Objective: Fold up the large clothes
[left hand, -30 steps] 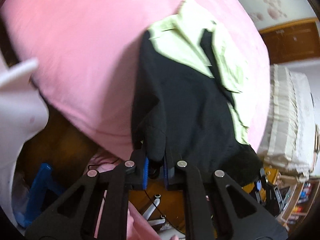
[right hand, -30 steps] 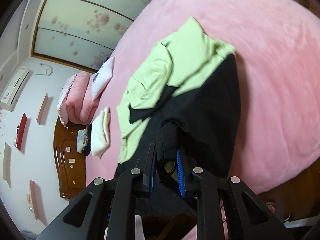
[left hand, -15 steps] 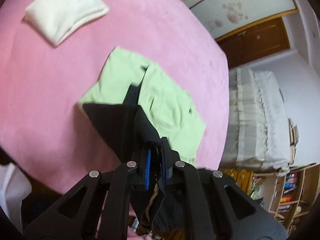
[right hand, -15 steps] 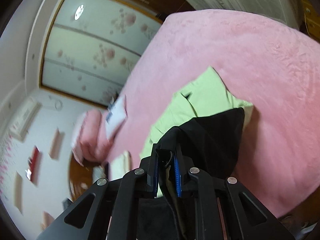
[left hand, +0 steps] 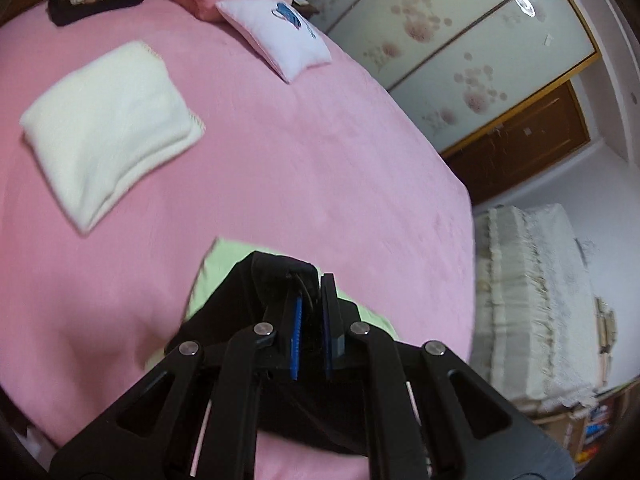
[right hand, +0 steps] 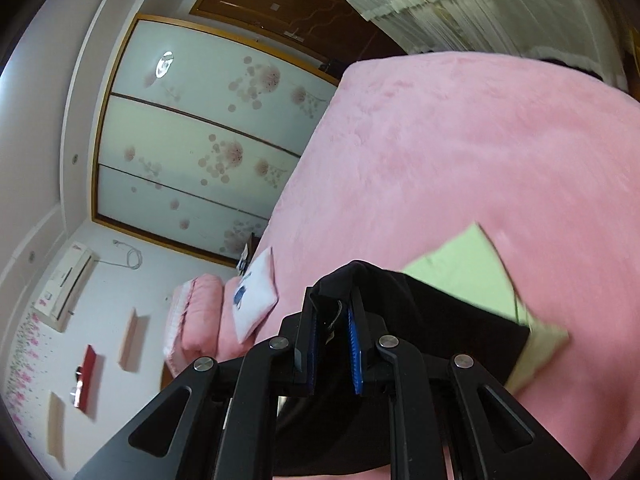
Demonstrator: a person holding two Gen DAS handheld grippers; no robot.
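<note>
A black and light-green garment [left hand: 224, 304] lies on the pink bed [left hand: 280, 168]. Its black part is lifted and carried over the green part [left hand: 212, 264]. My left gripper [left hand: 310, 300] is shut on a black corner of the garment. My right gripper [right hand: 334, 308] is shut on another black corner [right hand: 440, 320], with the green part [right hand: 468, 268] showing beyond it to the right. Most of the garment is hidden under both grippers.
A folded cream towel [left hand: 108, 120] and a white cushion [left hand: 280, 44] lie further up the bed. Pink bedding [right hand: 196, 320] is piled at the head. Floral sliding wardrobe doors [right hand: 192, 152] and a white draped cover [left hand: 532, 300] stand beyond the bed.
Both grippers have swung the black end of the garment up from the bed's edge and forward over the green part. The views now look across the bed toward the wardrobe.
</note>
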